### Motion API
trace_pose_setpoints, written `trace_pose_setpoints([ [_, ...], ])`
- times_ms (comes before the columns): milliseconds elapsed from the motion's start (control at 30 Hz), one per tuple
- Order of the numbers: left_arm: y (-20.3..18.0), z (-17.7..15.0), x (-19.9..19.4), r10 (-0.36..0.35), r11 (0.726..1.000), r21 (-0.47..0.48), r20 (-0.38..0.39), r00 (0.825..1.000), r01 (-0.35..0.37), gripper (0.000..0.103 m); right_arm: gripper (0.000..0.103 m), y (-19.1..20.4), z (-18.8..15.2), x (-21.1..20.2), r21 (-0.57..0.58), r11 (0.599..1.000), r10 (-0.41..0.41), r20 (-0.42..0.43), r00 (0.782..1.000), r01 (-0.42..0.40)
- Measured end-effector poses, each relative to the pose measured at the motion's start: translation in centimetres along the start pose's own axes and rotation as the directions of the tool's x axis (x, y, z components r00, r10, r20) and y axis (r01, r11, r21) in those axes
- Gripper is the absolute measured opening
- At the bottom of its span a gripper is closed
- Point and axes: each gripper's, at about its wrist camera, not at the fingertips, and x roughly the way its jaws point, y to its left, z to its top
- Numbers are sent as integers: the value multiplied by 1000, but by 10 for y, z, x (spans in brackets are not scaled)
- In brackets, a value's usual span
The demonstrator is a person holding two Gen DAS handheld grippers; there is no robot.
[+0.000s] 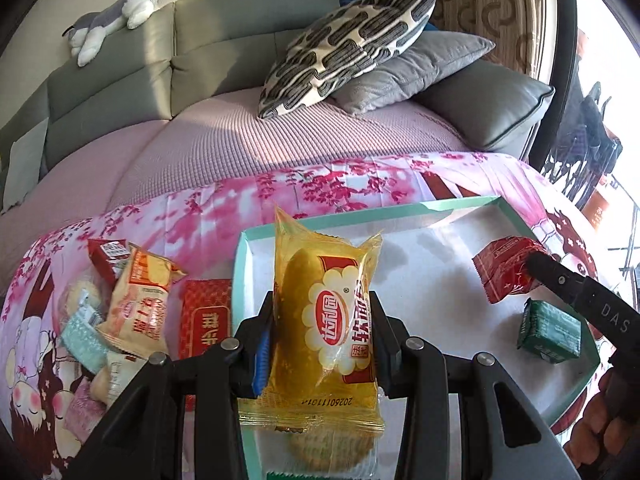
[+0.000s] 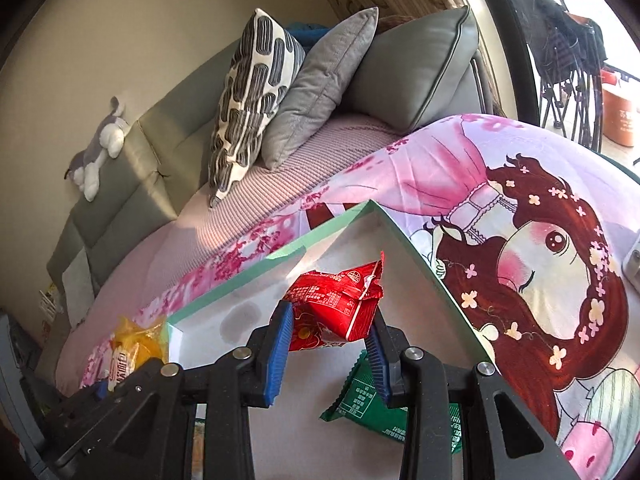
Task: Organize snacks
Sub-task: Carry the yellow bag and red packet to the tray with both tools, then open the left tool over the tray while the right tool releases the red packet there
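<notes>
Left gripper [image 1: 322,332] clenched on yellow bread packet [image 1: 326,320], above tray's [image 1: 420,210] near-left rim. Right gripper [image 2: 330,330] grasps red packet [image 2: 338,304] over tray floor; green packet [image 2: 384,412] beneath it. Bare tray floor ahead of both.

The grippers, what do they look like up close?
Both are matte black plastic with angular linkage arms joined by round silver pins. The left gripper and right gripper have blue ribbed pads lining the jaws. White letters "DAS" mark the right gripper's finger in the left wrist view.
</notes>
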Motion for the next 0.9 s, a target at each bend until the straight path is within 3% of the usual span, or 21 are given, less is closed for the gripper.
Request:
trace_pose_setpoints([
  [400,-5,-1,23,-16,1000,2,-44,999,16,43,39,3,-6,16,-2,1000,1,-43,999,-1],
  [467,-4,-1,22,-5,1000,0,-42,999,5,54,40,4,-6,16,-11,1000,-4,-50,999,3],
  [567,-2,0,19,-4,1000,-6,-37,999,3,61,42,5,-5,16,-12,1000,-11,-58,998,10],
  [633,-3,1,16,5,1000,-2,-38,999,-5,61,54,7,-5,16,-23,1000,-5,-64,998,4],
  [733,-5,3,11,28,999,19,-39,999,-27,76,69,14,-6,13,-64,997,-35,-70,997,31],
  [900,-1,4,0,73,997,23,-59,996,-71,81,80,23,-8,6,-106,993,-62,-81,995,53],
])
